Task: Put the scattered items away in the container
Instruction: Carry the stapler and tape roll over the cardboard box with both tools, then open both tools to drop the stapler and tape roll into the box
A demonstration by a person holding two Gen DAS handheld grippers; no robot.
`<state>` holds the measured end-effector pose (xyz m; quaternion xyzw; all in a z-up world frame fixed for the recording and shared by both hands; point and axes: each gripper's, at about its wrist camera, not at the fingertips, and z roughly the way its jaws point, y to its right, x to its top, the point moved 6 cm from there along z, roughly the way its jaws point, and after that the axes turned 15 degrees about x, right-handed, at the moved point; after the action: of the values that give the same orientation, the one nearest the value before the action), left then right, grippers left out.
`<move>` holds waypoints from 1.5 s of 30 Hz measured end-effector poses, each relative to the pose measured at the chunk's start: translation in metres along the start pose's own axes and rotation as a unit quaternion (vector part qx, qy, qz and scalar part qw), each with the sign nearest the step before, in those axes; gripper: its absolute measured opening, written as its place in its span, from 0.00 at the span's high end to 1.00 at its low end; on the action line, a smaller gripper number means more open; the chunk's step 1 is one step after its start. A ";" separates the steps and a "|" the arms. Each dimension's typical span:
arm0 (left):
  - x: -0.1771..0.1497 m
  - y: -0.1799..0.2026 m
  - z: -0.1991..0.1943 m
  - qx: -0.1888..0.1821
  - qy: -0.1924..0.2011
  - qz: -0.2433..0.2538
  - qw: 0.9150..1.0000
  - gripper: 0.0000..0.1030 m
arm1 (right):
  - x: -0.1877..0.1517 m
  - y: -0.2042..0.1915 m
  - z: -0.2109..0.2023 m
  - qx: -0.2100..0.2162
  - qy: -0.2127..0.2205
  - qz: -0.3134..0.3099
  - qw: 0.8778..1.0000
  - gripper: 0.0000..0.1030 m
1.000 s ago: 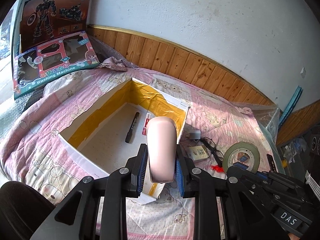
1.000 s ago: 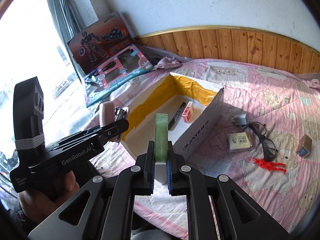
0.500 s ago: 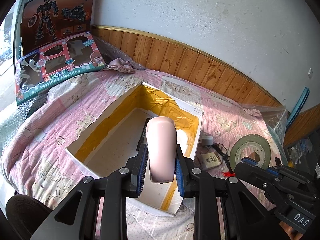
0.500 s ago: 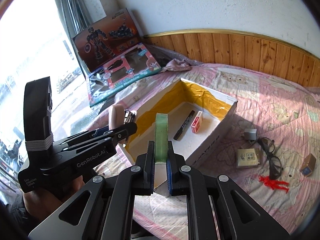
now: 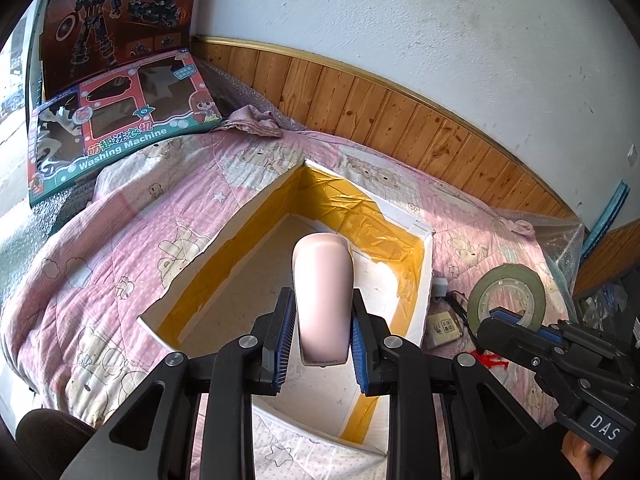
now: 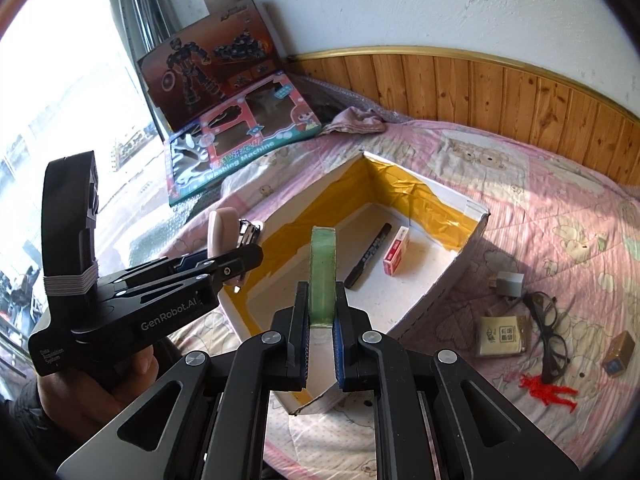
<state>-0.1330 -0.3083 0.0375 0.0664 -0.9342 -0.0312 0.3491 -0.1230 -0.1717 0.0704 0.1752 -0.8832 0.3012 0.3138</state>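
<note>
Over box [image 5: 424, 280]: L gripper [image 5: 322, 334] clamped on pink stapler [image 5: 323, 300], R gripper [image 6: 321, 344] clamped on tape roll [image 6: 322, 276]. Inside box: marker [image 6: 368, 256], small red pack [image 6: 396, 256]. On quilt [image 6: 560, 216] beside: glasses [image 6: 550, 328], charger [image 6: 510, 283].

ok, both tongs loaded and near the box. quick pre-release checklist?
1. Left tongs shut on pink stapler: ok.
2. Right tongs shut on green tape roll: ok.
3. Stapler over the open box: ok.
4. Tape roll over the box interior: cannot tell, it sits near the front wall.
5. Bare floor free beside marker and red packet: ok.
6. Tongs clear of each other: ok.
</note>
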 end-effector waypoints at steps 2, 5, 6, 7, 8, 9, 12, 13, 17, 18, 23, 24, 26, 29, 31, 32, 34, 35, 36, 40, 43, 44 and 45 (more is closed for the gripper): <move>0.004 -0.002 0.005 0.001 -0.003 0.001 1.000 0.74 | 0.004 0.003 0.005 -0.001 -0.004 -0.001 1.000 0.90; 0.010 -0.003 0.013 0.000 -0.007 0.004 1.000 0.74 | 0.011 0.008 0.013 -0.002 -0.009 -0.001 1.000 0.90; 0.012 -0.003 0.015 -0.001 -0.008 0.005 1.000 0.74 | 0.014 0.011 0.016 -0.001 -0.012 0.000 1.000 0.90; 0.014 -0.003 0.018 -0.002 -0.010 0.007 1.000 0.74 | 0.015 0.013 0.020 -0.001 -0.014 0.001 1.000 0.90; 0.016 -0.002 0.020 -0.002 -0.010 0.010 1.000 0.74 | 0.017 0.016 0.023 -0.001 -0.017 0.003 1.000 0.90; 0.018 -0.001 0.023 0.000 -0.008 0.014 1.000 0.74 | 0.018 0.019 0.026 0.000 -0.019 0.005 1.000 0.90; 0.023 0.000 0.033 -0.002 -0.013 0.017 1.000 0.74 | 0.022 0.030 0.035 0.003 -0.027 0.016 1.000 0.90; 0.025 0.001 0.036 -0.001 -0.014 0.019 1.000 0.74 | 0.023 0.034 0.038 0.003 -0.030 0.019 0.999 0.90; 0.031 0.003 0.051 -0.006 -0.026 0.023 0.999 0.74 | 0.028 0.047 0.049 0.003 -0.041 0.031 0.999 0.90; 0.032 0.004 0.055 -0.007 -0.028 0.025 0.999 0.74 | 0.029 0.050 0.052 0.003 -0.044 0.032 0.999 0.90; 0.039 0.012 0.071 -0.011 -0.042 0.035 0.998 0.74 | 0.034 0.066 0.067 -0.006 -0.058 0.035 0.998 0.90; 0.040 0.013 0.074 -0.012 -0.044 0.037 0.998 0.74 | 0.035 0.069 0.070 -0.008 -0.061 0.036 0.997 0.90; 0.042 0.017 0.081 -0.012 -0.051 0.041 0.998 0.74 | 0.037 0.075 0.076 -0.013 -0.068 0.035 0.997 0.90; 0.043 0.021 0.093 -0.012 -0.064 0.045 0.997 0.74 | 0.037 0.085 0.086 -0.020 -0.078 0.036 0.996 0.90; 0.043 0.022 0.101 -0.011 -0.075 0.045 0.996 0.74 | 0.037 0.092 0.092 -0.023 -0.085 0.038 0.995 0.90; 0.044 0.022 0.106 -0.010 -0.079 0.045 0.996 0.74 | 0.037 0.096 0.095 -0.025 -0.088 0.039 0.995 0.90; 0.045 0.023 0.113 -0.006 -0.085 0.046 0.995 0.74 | 0.036 0.102 0.100 -0.027 -0.094 0.041 0.994 0.90; 0.045 0.023 0.116 -0.005 -0.089 0.047 0.995 0.74 | 0.036 0.105 0.102 -0.028 -0.096 0.042 0.994 0.90; 0.045 0.023 0.120 -0.004 -0.093 0.047 0.995 0.74 | 0.036 0.108 0.105 -0.029 -0.099 0.042 0.994 0.90; 0.045 0.023 0.136 0.000 -0.117 0.045 0.992 0.74 | 0.035 0.117 0.114 -0.037 -0.110 0.041 0.992 0.90; 0.045 0.022 0.148 0.002 -0.135 0.041 0.990 0.74 | 0.038 0.124 0.121 -0.044 -0.115 0.037 0.992 0.90; 0.045 0.022 0.153 0.002 -0.141 0.040 0.989 0.74 | 0.040 0.126 0.122 -0.047 -0.116 0.036 0.992 0.90; 0.045 0.022 0.157 0.004 -0.148 0.039 0.988 0.74 | 0.041 0.129 0.124 -0.049 -0.116 0.037 0.991 0.90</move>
<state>-0.2724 -0.2909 -0.0496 0.0261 -0.9775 -0.0235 0.2078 -0.2728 -0.1584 -0.0339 0.1610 -0.9331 0.2467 0.2062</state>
